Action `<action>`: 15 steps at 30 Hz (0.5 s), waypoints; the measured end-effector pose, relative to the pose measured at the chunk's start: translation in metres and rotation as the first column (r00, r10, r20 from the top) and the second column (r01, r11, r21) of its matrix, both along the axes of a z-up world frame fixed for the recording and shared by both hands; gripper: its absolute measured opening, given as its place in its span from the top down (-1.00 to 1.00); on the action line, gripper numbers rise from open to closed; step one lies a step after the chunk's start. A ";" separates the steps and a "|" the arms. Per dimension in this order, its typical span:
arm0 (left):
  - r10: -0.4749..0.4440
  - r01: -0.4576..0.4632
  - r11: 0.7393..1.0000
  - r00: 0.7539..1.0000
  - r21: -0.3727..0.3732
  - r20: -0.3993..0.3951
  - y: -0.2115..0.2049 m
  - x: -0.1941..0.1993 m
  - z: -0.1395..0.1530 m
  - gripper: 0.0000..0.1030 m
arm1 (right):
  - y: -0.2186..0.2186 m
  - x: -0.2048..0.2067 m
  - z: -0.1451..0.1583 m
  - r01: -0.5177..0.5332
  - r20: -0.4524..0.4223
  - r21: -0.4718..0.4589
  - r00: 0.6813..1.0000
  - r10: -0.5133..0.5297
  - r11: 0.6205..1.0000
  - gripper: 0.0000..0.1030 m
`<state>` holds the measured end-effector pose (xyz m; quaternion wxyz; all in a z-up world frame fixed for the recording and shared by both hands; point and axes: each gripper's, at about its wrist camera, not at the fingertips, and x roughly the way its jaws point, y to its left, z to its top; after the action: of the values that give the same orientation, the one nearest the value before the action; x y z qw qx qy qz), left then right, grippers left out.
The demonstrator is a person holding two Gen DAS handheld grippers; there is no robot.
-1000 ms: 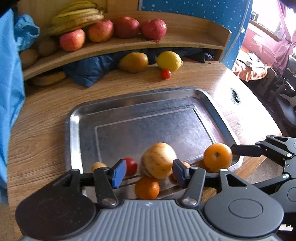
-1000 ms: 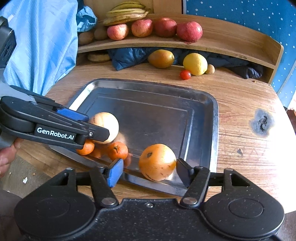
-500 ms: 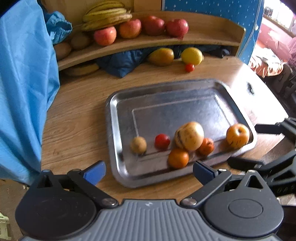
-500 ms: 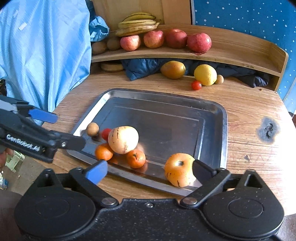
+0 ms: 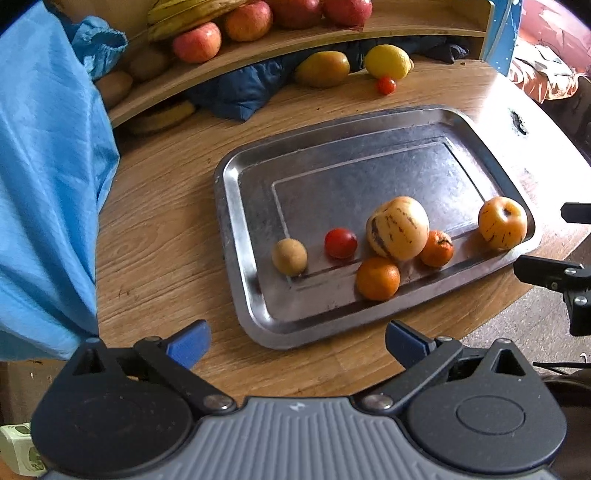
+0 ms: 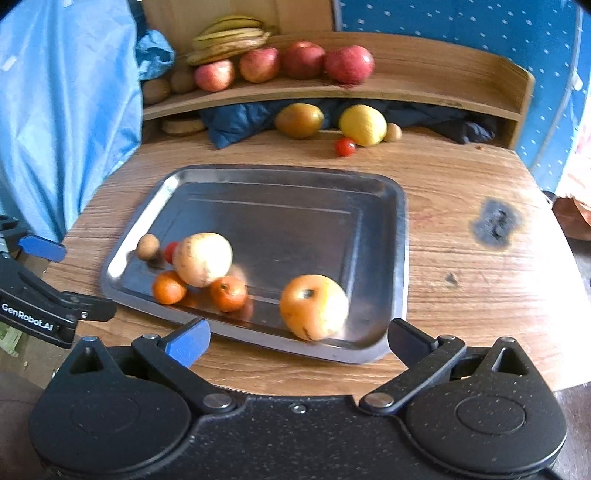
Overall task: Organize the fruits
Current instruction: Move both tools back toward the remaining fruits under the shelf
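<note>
Here, both hand-held tools hang over the near edge of a metal tray (image 5: 236,206) on a round wooden table (image 5: 155,236). The left gripper (image 5: 295,341) stands spread to its widest with nothing between its blue pads; the right gripper (image 6: 297,339) is just finishing its opening, its jaws also bare, with an orange-yellow round fruit (image 6: 314,306) lying free on the tray just beyond them.

Six fruits crowd the tray's near side. From the left wrist view, a pale striped melon-like fruit (image 5: 397,228) sits at about 4 o'clock of the tray, touching a small tangerine (image 5: 436,248) and a larger tangerine (image 5: 377,277) below it — a cherry tomato (image 5: 340,242) and a small brown fruit (image 5: 289,256) lie toward 7 o'clock. A mango (image 5: 322,69), a lemon (image 5: 387,61) and a second tomato (image 5: 385,85) wait on the table at 12 o'clock, under a shelf (image 5: 332,35) of apples and bananas.

The risk, as it looks: round fruit on smooth metal may roll if nudged, and the tightly packed cluster leaves little room for a clean pinch — one finger could knock a neighbour toward the rim.
</note>
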<state>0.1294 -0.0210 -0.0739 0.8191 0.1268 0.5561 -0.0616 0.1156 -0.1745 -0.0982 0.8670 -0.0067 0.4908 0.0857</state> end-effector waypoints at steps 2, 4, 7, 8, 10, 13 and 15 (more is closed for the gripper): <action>-0.009 0.009 1.000 1.000 0.002 0.002 -0.004 0.004 0.000 -0.99 | -0.004 0.001 -0.001 0.011 -0.003 -0.006 1.000 -0.011 1.000 -0.98; -0.020 0.020 1.000 1.000 0.005 0.004 -0.008 0.007 0.001 -0.99 | -0.008 0.002 -0.001 0.020 -0.003 -0.010 1.000 -0.020 1.000 -0.98; -0.038 0.038 0.999 0.999 0.013 0.008 -0.014 0.013 0.002 -0.99 | -0.014 0.005 -0.001 0.038 -0.002 -0.019 0.999 -0.038 0.999 -0.98; -0.043 0.043 0.999 0.999 0.014 0.010 -0.016 0.015 0.002 -0.99 | -0.016 0.006 -0.001 0.043 -0.003 -0.020 0.999 -0.044 0.999 -0.98; -0.049 0.049 0.999 0.999 0.016 0.012 -0.019 0.020 0.003 -0.99 | -0.019 0.009 -0.001 0.053 -0.004 -0.018 0.999 -0.053 0.998 -0.98; -0.058 0.058 0.998 0.998 0.018 0.017 -0.023 0.027 0.004 -0.99 | -0.024 0.013 -0.001 0.059 -0.001 -0.018 0.998 -0.059 0.998 -0.99; -0.064 0.064 0.998 0.998 0.018 0.021 -0.027 0.031 0.005 -0.99 | -0.027 0.016 -0.001 0.063 0.000 -0.017 0.998 -0.063 0.998 -0.98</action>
<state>0.1608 -0.0480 -0.0693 0.8214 0.1524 0.5435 -0.0816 0.1321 -0.2012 -0.0989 0.8691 0.0015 0.4917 0.0541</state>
